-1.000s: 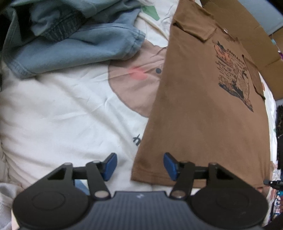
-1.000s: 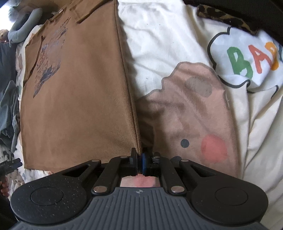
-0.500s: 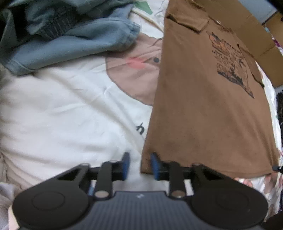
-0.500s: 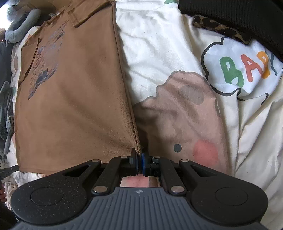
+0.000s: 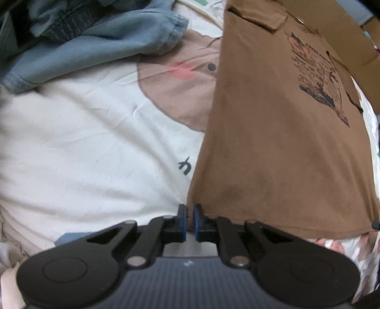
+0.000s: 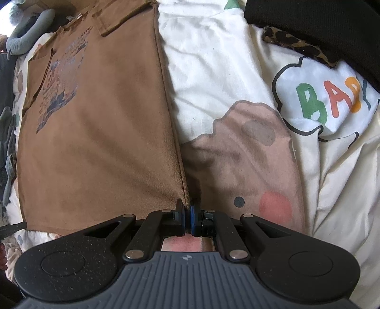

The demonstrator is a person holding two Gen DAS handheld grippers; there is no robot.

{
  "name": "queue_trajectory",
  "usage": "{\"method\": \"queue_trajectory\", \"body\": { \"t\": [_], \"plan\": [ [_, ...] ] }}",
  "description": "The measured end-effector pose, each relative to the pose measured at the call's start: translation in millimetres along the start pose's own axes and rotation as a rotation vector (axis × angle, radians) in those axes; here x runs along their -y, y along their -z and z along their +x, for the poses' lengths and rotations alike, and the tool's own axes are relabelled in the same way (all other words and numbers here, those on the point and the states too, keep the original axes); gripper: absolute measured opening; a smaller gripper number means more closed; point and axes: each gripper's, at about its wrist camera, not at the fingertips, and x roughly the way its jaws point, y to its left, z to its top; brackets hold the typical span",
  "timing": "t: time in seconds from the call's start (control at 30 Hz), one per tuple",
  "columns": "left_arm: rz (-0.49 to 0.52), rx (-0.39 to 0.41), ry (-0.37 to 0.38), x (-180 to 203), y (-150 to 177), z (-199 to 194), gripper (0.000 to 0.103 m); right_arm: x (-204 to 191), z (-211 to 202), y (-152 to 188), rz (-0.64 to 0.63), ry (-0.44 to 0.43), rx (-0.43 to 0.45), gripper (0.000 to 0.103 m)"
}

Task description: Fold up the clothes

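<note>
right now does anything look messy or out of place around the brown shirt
The brown shirt lies flat, sleeves folded in, each gripper pinching a bottom corner. The one untidy thing is the blue denim garment, crumpled in a heap on the bedsheet beside it, apart from the shirt.

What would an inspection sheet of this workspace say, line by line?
Surface: cream bedspread with cartoon print, wrinkled.
Job's things: brown T-shirt lies flat, print up, sleeves folded in.
Clutter: blue denim garment; black garment; cardboard box.
Grippers: left tongs nearly shut on the shirt's bottom corner; right tongs shut on the other bottom corner.
Cables: nothing seen.
Surroundings: grey stuffed toy beyond the shirt.
</note>
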Motion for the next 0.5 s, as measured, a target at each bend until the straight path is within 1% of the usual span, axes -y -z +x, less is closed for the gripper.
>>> {"method": "queue_trajectory", "body": {
  "t": [0.13,0.27,0.5],
  "plan": [
    [0.006,-0.010,-0.006,6,-1,-9,0.005,-8,-11,-3,-0.008,0.005,0.015,0.002],
    [0.003,-0.015,0.017,8,-3,-24,0.004,-10,-25,-7,-0.003,-0.004,0.040,0.002],
    [0.046,-0.018,0.002,18,-4,-53,0.004,-6,-43,-1,-0.022,-0.054,0.046,0.002]
  ]
}}
